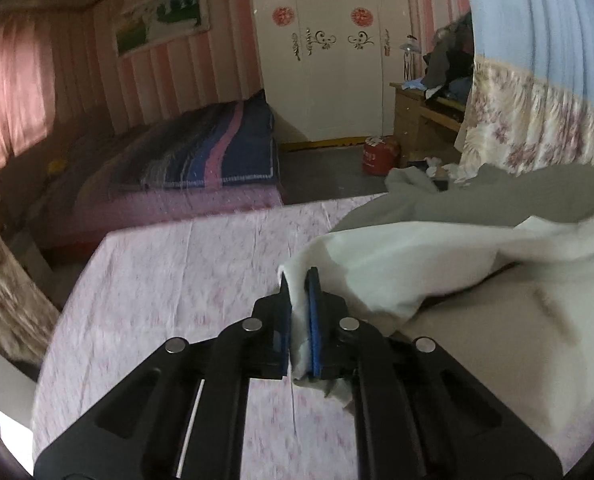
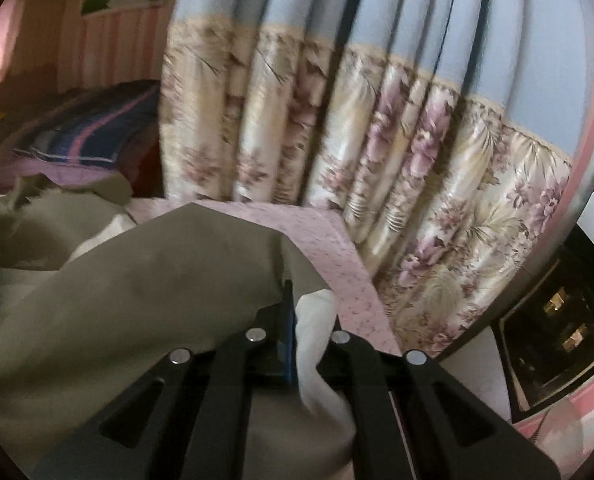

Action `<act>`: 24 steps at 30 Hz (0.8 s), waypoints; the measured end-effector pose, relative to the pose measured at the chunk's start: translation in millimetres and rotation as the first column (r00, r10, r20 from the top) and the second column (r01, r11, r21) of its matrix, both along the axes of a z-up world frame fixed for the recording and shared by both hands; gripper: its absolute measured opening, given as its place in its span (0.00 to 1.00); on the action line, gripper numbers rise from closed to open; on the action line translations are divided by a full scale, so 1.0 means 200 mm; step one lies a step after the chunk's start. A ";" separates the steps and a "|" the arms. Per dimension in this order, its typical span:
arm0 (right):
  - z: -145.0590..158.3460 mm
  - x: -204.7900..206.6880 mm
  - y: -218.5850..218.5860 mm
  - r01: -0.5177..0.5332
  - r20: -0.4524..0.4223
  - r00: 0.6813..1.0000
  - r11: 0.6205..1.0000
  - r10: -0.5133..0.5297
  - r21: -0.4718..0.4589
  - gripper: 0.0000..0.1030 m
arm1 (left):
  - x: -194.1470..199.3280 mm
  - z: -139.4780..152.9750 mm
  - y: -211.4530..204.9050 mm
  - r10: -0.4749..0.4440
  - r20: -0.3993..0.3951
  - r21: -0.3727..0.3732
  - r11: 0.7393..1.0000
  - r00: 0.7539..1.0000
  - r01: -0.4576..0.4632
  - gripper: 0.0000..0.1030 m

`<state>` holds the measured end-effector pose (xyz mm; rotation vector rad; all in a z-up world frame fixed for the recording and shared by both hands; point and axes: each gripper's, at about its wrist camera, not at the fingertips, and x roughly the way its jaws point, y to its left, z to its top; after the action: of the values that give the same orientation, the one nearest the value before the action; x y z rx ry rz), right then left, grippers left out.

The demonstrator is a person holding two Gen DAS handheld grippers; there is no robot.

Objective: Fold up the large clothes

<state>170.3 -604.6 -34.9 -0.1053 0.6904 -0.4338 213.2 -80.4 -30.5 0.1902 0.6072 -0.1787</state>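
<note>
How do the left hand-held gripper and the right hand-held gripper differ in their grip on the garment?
The left hand-held gripper pinches white lining of the garment, with both blue pads visible. The right hand-held gripper pinches an edge where the grey-green outside meets the lining, and cloth hides one pad. Both are shut on cloth above the pink sheet.

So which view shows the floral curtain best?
The right wrist view: the floral curtain fills most of it, folds and blue top visible. The left wrist view catches only a strip of it at the right edge, behind the garment.
</note>
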 end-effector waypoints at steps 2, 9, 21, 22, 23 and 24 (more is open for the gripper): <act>-0.08 0.07 -0.05 0.016 -0.043 0.999 1.000 -0.015 0.012 0.02 | 0.06 -0.02 -0.04 -0.002 -0.007 0.000 1.000 1.000 0.002 0.06; -0.10 -0.06 -0.09 -0.039 -0.039 0.998 0.983 0.046 0.182 0.13 | -0.05 0.01 0.05 -0.015 -0.018 -0.075 0.997 1.000 0.014 0.59; 0.07 -0.83 0.11 -0.088 0.146 0.987 0.987 0.068 0.133 0.98 | -0.64 -0.05 0.20 -0.030 0.032 -0.070 0.997 0.999 0.032 0.91; 0.06 -0.87 0.14 -0.095 0.156 0.985 0.984 0.072 0.148 0.98 | -0.68 -0.07 0.17 -0.043 0.034 -0.051 0.998 0.998 0.045 0.91; 0.05 -0.92 0.19 -0.112 0.164 0.983 0.981 0.085 0.160 0.98 | -0.70 -0.09 0.14 -0.053 0.036 -0.042 0.998 0.998 0.055 0.91; 0.04 -0.96 0.23 -0.126 0.171 0.980 0.979 0.097 0.163 0.98 | -0.72 -0.11 0.11 -0.067 0.037 -0.026 0.997 0.997 0.068 0.91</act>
<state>-21.8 -558.2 -27.4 0.0550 0.5560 -0.2693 68.8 -59.2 -53.2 0.1875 0.5627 -0.2480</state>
